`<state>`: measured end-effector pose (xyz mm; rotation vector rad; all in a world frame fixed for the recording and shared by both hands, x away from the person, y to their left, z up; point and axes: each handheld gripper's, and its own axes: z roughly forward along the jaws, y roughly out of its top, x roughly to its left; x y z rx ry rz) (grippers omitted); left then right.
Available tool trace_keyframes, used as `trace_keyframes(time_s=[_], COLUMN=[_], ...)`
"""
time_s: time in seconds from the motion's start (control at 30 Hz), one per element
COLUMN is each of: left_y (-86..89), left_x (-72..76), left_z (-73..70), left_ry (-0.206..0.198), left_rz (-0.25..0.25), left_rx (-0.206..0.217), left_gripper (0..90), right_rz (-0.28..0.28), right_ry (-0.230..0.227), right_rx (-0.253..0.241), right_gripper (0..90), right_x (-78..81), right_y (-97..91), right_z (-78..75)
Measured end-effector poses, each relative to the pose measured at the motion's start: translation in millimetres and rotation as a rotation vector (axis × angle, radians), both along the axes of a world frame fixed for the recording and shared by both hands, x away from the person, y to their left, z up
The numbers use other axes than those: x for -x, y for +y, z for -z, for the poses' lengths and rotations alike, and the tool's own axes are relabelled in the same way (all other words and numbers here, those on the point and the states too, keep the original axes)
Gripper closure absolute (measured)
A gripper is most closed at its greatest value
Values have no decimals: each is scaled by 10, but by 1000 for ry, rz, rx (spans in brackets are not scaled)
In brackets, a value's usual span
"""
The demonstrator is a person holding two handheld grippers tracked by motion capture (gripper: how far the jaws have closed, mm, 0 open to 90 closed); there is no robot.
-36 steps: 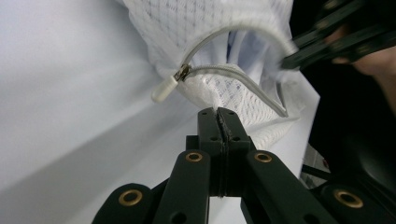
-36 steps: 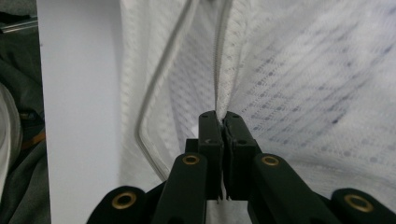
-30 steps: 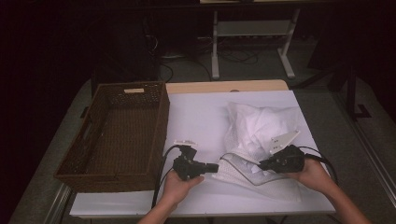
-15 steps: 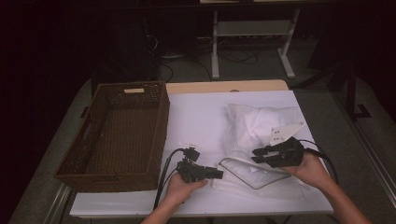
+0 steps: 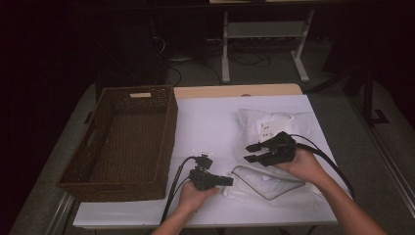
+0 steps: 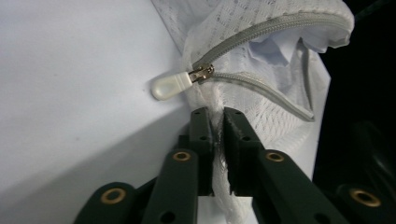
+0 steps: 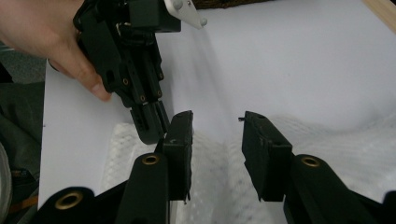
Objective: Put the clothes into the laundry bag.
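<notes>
Mesh laundry bag (image 5: 274,183), lying at the bench's (image 5: 210,122) near edge, is pinched at its corner by the left tongs (image 6: 213,135), just closed; the right tongs (image 7: 215,140), just opened, are held apart above it. Farther left a wicker basket (image 5: 122,142) is seen.

White table (image 5: 215,122), wicker basket (image 5: 122,139), mesh bag (image 5: 274,183)

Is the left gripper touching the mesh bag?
Touching. In the left gripper view, the left gripper has its jaws shut on the white mesh bag, pinching the fabric just below the zipper pull.
</notes>
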<state>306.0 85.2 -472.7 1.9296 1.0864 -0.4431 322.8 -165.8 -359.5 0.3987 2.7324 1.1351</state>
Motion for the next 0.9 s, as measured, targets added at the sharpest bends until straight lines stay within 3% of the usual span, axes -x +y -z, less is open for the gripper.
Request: trace_keyframes(time_s=[0.3,0.47,0.6,0.67,0.73,0.9], left_y=[44,65,87,91,94,81], left_x=[52,65,73,76,78,77], left_z=[-130,-174,-216,-210,-184,-95], left_ry=[-48,-61,-70,-61,-49,23], left_rz=[-1,-5,-2,0,8,29], left_rx=[27,40,65,71,72,80], left_gripper=[886,888,888,884,872,730], right_rz=[-10,-31,-63,-85,-93,-93], right_ry=[31,100,118,141,133,168], right_rx=[47,112,158,201,223,195], right_gripper=[638,568,673,823,884,862], right_x=[-120,-200,-163,-138,-105,-63], right_y=[211,210,231,233,225,170], right_z=[67,175,244,287,315,368])
